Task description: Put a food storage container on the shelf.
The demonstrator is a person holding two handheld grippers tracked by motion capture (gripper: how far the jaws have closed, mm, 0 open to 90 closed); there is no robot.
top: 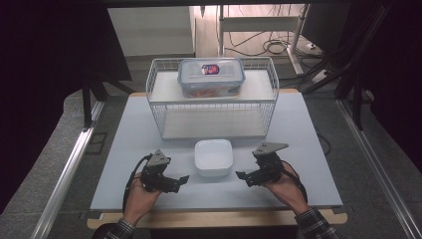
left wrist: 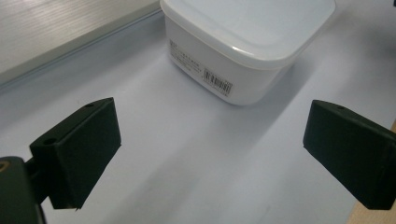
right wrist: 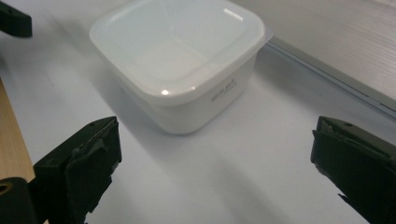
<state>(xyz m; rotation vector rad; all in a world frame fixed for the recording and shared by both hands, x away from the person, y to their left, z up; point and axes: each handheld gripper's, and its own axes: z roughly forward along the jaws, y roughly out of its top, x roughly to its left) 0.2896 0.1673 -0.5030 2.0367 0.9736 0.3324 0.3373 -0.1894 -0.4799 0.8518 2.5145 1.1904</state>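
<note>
A white square lidded container [top: 213,157] sits on the pale table [top: 298,129] in front of the wire rack. My left gripper [top: 182,180] rests to its left, jaws wide apart, pointing toward the container [left wrist: 247,44]; nothing lies between its pads. To the container's right, my right gripper [top: 242,177] is open too, aimed at the container [right wrist: 177,60] with an empty gap. Both stand a short way off from the container, not touching it. A clear box with a blue-rimmed lid [top: 211,77] stands on the rack's top shelf.
The white wire rack [top: 158,107] spans the middle of the table, with a bare lower shelf. The table's wooden front edge [top: 214,219] runs near the person's hands. Cables and stands crowd the floor behind.
</note>
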